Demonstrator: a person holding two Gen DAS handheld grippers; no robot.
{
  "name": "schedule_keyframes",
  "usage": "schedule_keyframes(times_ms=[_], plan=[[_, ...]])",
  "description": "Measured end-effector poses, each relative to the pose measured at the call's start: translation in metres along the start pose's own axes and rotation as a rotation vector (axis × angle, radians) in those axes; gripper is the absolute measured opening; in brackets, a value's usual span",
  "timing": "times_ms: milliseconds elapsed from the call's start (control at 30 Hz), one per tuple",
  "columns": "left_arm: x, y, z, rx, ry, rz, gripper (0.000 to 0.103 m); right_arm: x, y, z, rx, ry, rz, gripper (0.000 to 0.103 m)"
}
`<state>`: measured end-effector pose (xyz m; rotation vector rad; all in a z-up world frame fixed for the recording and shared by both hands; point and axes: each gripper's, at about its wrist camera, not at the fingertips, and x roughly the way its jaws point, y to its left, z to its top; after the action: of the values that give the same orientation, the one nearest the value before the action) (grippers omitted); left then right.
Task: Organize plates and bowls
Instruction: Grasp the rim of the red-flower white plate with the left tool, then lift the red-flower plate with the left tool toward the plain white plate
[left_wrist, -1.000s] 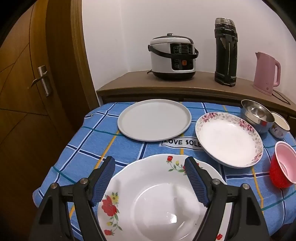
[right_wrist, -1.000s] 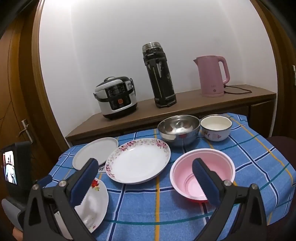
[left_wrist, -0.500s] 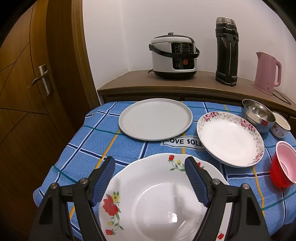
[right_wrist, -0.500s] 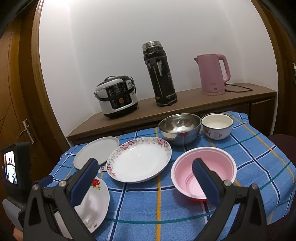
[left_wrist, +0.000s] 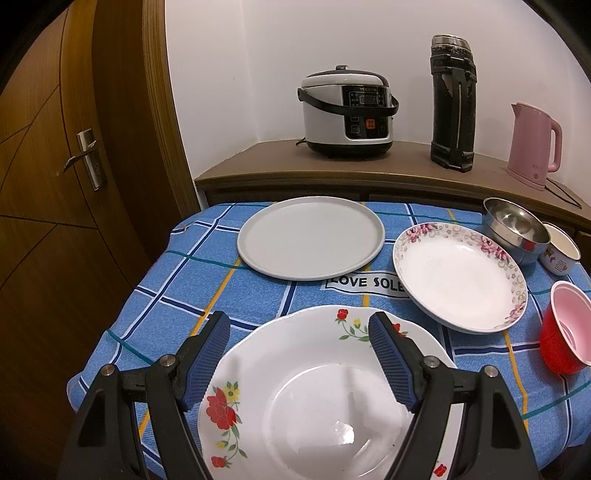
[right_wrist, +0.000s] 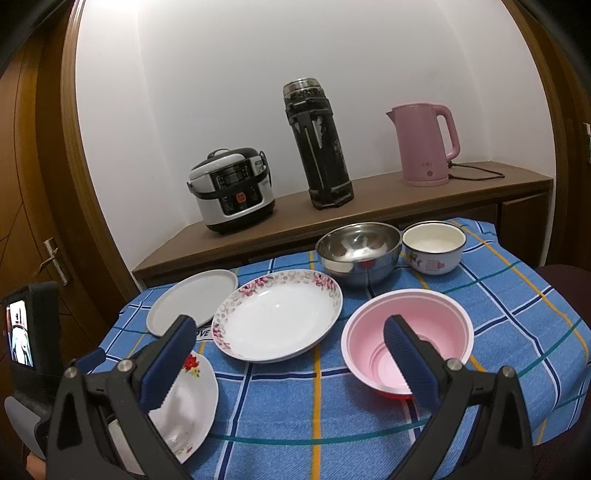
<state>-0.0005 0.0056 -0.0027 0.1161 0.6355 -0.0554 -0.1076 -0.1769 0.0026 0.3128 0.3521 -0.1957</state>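
Desk (left_wrist: 207, 295): draped in a blue checked cloth, it carries six pieces of crockery, every one lying apart and none stacked; the sorting looks barely begun.
Red-flower plate (left_wrist: 314, 387): the largest in view, at the desk's near left edge, directly beneath the left gripper (left_wrist: 300, 363); its far rim shows between the spread jaws, which seem to hover above it without gripping.
Grey plate (left_wrist: 310, 236): flat and plain, at the far left, just beside the rose-rimmed plate (right_wrist: 277, 317) at centre; both well ahead of either gripper.
Pink bowl (right_wrist: 406, 339): near right, just ahead of the right gripper (right_wrist: 290, 354); the right-hand jaw overlaps its near rim in this view, the left-hand jaw overlaps the red-flower plate, and the jaws stand wide apart holding nothing.
Steel bowl (right_wrist: 358, 251): far side, close beside the small enamel bowl (right_wrist: 434, 247); whether they touch cannot be told.
Left to do, by judgement: gather three plates into one stack and three bowls into one nest.
Likely first piece: the red-flower plate for the left gripper, the pink bowl for the right.
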Motion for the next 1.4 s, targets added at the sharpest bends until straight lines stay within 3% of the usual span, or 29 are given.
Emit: schedule_keyframes(times_ms=[900,1400], plan=[[-0.001,0.001,0.0,0.002,0.002,0.003,0.079,0.001,0.0,-0.004,-0.001,0.003,0.003,0.103],[-0.001,0.013,-0.006,0.002,0.019,0.034,0.079,0.003,0.01,-0.008,-0.028,0.024,0.054,0.103]])
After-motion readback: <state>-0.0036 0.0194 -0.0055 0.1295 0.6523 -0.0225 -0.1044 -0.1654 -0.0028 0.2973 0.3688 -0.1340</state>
